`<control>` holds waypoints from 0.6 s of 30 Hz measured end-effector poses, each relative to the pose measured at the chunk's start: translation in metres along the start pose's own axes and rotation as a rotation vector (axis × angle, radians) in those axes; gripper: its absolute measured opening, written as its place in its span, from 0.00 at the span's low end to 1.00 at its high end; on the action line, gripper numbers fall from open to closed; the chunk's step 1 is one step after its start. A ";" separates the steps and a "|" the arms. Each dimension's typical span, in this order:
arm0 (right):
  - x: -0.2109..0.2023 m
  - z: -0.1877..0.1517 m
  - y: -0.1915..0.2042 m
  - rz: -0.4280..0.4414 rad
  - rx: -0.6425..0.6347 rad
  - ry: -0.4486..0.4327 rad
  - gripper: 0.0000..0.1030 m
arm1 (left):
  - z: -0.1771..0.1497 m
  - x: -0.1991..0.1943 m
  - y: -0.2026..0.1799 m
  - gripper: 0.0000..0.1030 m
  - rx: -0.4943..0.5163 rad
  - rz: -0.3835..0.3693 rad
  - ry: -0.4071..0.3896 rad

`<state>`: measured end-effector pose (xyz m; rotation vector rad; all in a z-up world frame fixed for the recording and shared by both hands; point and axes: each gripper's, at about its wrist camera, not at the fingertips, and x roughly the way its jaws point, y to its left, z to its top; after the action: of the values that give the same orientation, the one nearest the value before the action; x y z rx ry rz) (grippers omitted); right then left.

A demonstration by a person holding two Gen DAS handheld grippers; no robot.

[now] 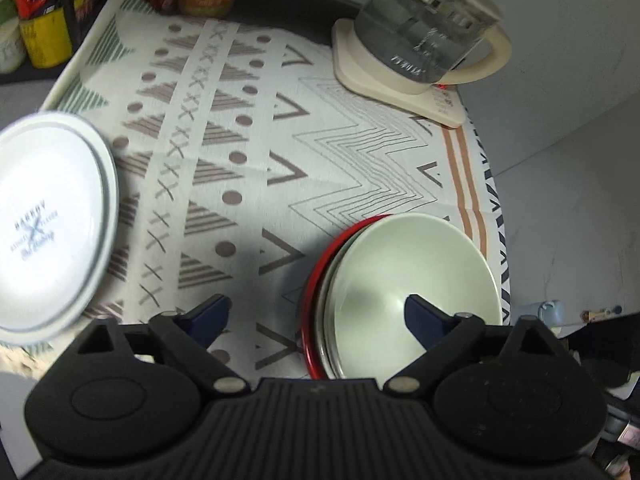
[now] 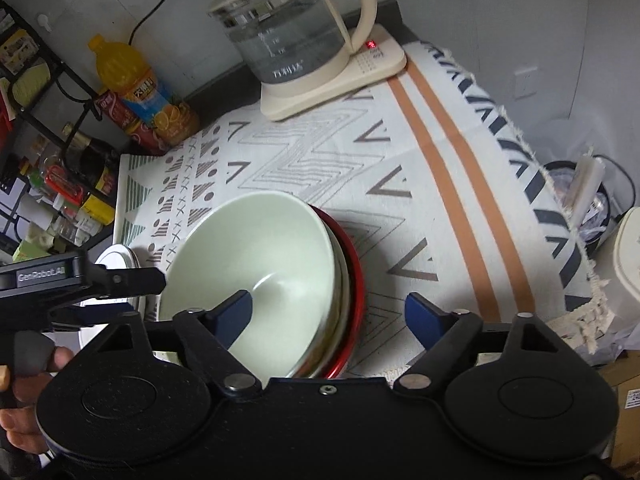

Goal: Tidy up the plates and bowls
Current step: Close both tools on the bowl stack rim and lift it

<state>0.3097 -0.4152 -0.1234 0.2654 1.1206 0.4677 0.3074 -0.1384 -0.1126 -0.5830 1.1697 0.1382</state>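
Observation:
A pale green bowl [image 1: 404,280] sits on top of a stack with a metal plate and a red plate [image 1: 316,280] on the patterned cloth. My left gripper [image 1: 316,320] is open, its right fingertip over the green bowl. A white plate with a grey rim [image 1: 48,224] lies at the left, apart from the gripper. In the right wrist view my right gripper [image 2: 328,314] is open, straddling the right rim of the green bowl [image 2: 248,264] and the red plate [image 2: 356,300]. The left gripper body [image 2: 80,280] shows at the left, over the white plate [image 2: 116,260].
A glass kettle [image 2: 292,32] on a cream base stands at the back of the cloth. Drink bottles [image 2: 136,92] and a black rack with jars [image 2: 60,184] stand at the back left. The table edge drops off at the right, with a bin [image 2: 584,200] below.

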 end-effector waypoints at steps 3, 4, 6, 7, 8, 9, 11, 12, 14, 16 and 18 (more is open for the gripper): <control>0.008 0.001 -0.001 -0.001 -0.018 0.018 0.66 | -0.003 0.009 0.001 0.79 -0.051 -0.001 0.015; 0.010 0.002 -0.001 -0.002 -0.024 0.022 0.64 | -0.004 0.012 0.002 0.78 -0.066 -0.002 0.018; 0.015 0.002 -0.003 0.016 -0.026 0.040 0.59 | -0.007 0.015 0.002 0.67 -0.078 0.012 0.019; 0.018 0.001 -0.003 0.017 -0.029 0.051 0.57 | -0.007 0.018 0.002 0.65 -0.083 0.019 0.025; 0.022 0.001 -0.003 0.019 -0.030 0.062 0.55 | -0.008 0.021 0.003 0.60 -0.096 0.023 0.034; 0.025 0.001 -0.004 0.025 -0.027 0.072 0.53 | -0.009 0.023 0.006 0.54 -0.117 0.023 0.045; 0.030 0.000 -0.007 0.033 -0.023 0.088 0.49 | -0.011 0.028 0.009 0.48 -0.150 0.024 0.065; 0.032 -0.001 -0.008 0.035 -0.023 0.094 0.48 | -0.012 0.031 0.010 0.44 -0.162 0.028 0.073; 0.037 -0.002 -0.011 0.035 -0.010 0.103 0.45 | -0.014 0.036 0.012 0.40 -0.179 0.032 0.086; 0.039 -0.002 -0.012 0.036 -0.009 0.103 0.43 | -0.015 0.040 0.012 0.35 -0.193 0.034 0.097; 0.041 -0.002 -0.016 0.041 0.001 0.107 0.41 | -0.015 0.045 0.012 0.28 -0.212 0.029 0.107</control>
<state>0.3263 -0.4094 -0.1638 0.2666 1.2216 0.5225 0.3081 -0.1447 -0.1616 -0.7677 1.2766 0.2609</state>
